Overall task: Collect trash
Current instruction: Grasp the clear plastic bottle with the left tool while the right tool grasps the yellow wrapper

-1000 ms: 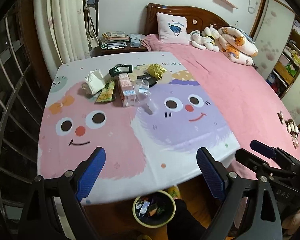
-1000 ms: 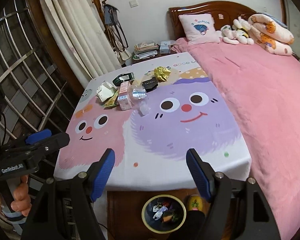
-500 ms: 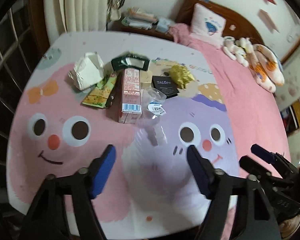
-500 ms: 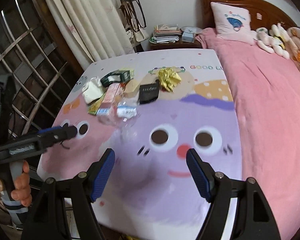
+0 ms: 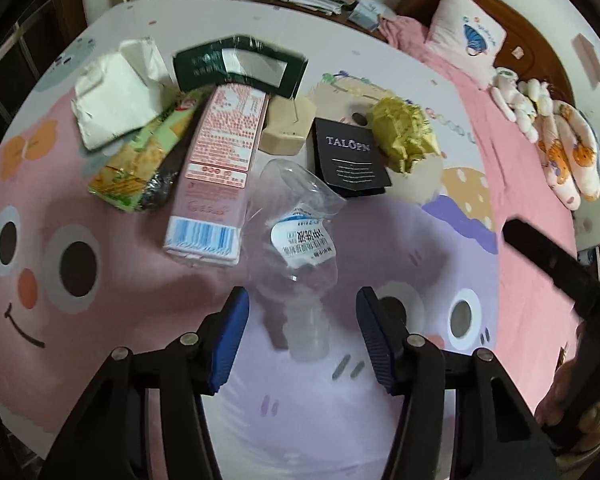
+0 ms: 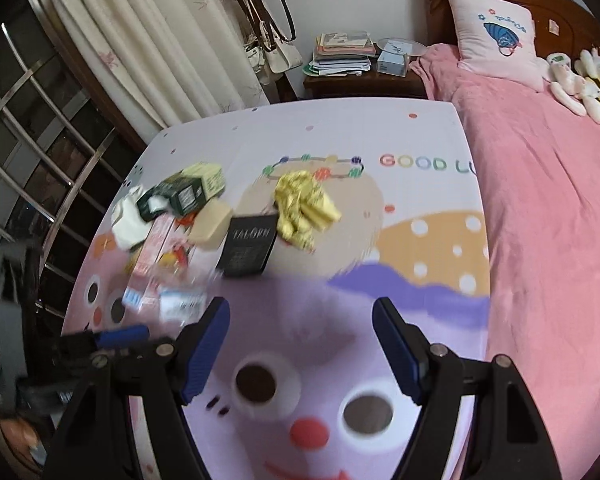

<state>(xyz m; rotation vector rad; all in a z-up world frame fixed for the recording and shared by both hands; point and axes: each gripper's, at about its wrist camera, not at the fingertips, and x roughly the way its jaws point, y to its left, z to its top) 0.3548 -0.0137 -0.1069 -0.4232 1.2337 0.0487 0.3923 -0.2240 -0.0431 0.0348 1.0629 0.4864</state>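
Note:
Trash lies in a heap on the cartoon-print sheet [image 5: 100, 360]. A crushed clear plastic bottle [image 5: 300, 248] points its neck between the blue pads of my left gripper [image 5: 302, 336]; its jaws are closing, with gaps still on both sides of the neck. Around the bottle lie a pink carton [image 5: 216, 176], a black TALOPN card [image 5: 350, 158], crumpled gold foil [image 5: 406, 134], a green box [image 5: 240, 66], a white paper wad [image 5: 116, 96] and a green snack wrapper [image 5: 140, 164]. My right gripper [image 6: 300, 344] is open over the purple face, short of the black card [image 6: 248, 246] and gold foil [image 6: 306, 208].
A pink blanket [image 6: 548, 200] covers the bed's right side, with a pillow [image 6: 496, 28] and plush toys [image 5: 540, 112] at the headboard. A nightstand [image 6: 360, 76] with stacked books stands behind. Curtains [image 6: 140, 40] and a window grille [image 6: 28, 140] are on the left.
Both grippers have swept forward and down over the bed toward the trash heap. The floor bin has left both views. The left jaws have narrowed around the bottle's neck.

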